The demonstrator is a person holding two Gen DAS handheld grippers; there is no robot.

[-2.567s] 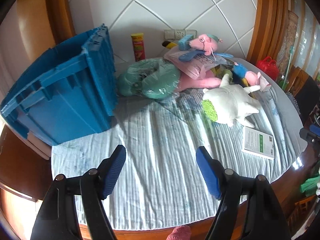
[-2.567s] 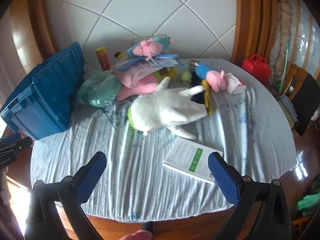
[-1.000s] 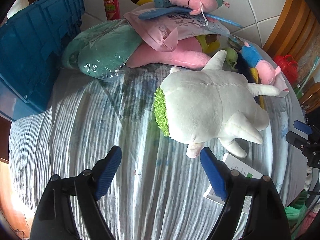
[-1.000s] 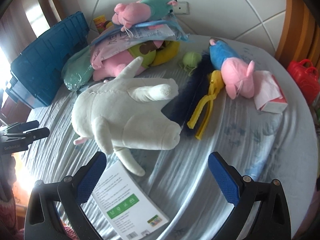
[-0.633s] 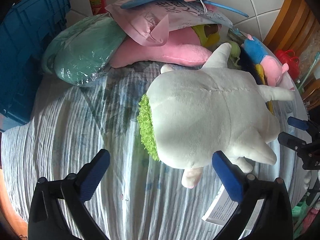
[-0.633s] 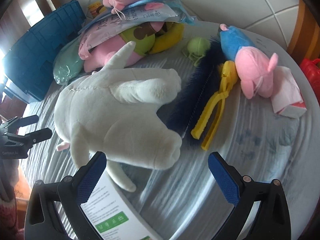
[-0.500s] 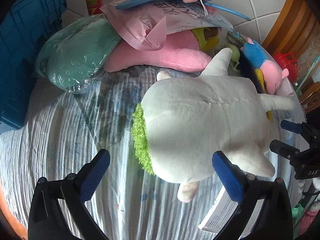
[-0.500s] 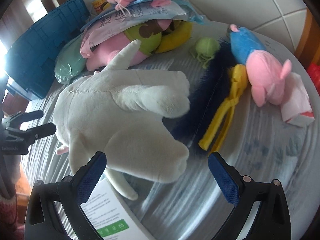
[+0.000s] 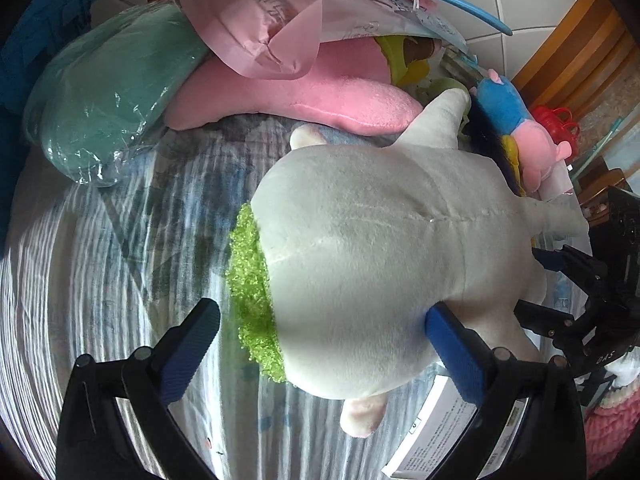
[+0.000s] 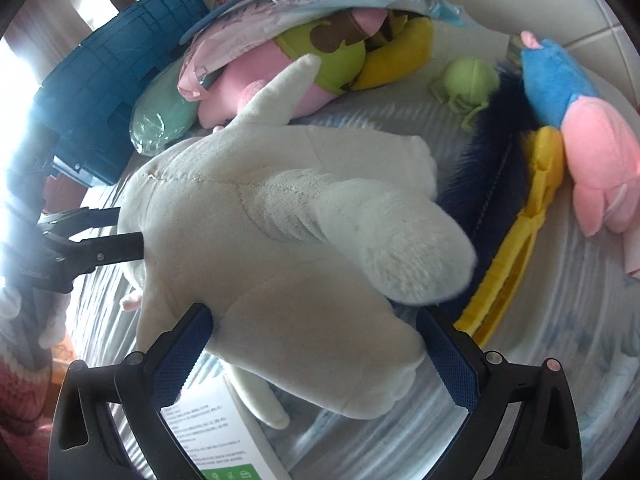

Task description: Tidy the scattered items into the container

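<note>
Left gripper [image 9: 320, 332] spread wide around the head end of the white plush toy [image 9: 384, 248], right pad pressed into the plush, left pad clear of its green fuzzy fringe [image 9: 250, 284]; not clamped. Beyond the left jaw, a bagged teal cushion [image 9: 108, 100], then a pink plush [image 9: 320, 96] under a pink mailer bag [image 9: 280, 20].

Right gripper [image 10: 316, 348] also wide open, straddling the same white plush toy [image 10: 280, 240], left pad touching it, right pad just beside. Blue crate [image 10: 116, 92] far off past the left jaw. White booklet [image 10: 212, 436] under the left jaw. Beyond the right jaw, yellow tongs [image 10: 516, 236] and a blue-and-pink pig plush [image 10: 580, 120].
</note>
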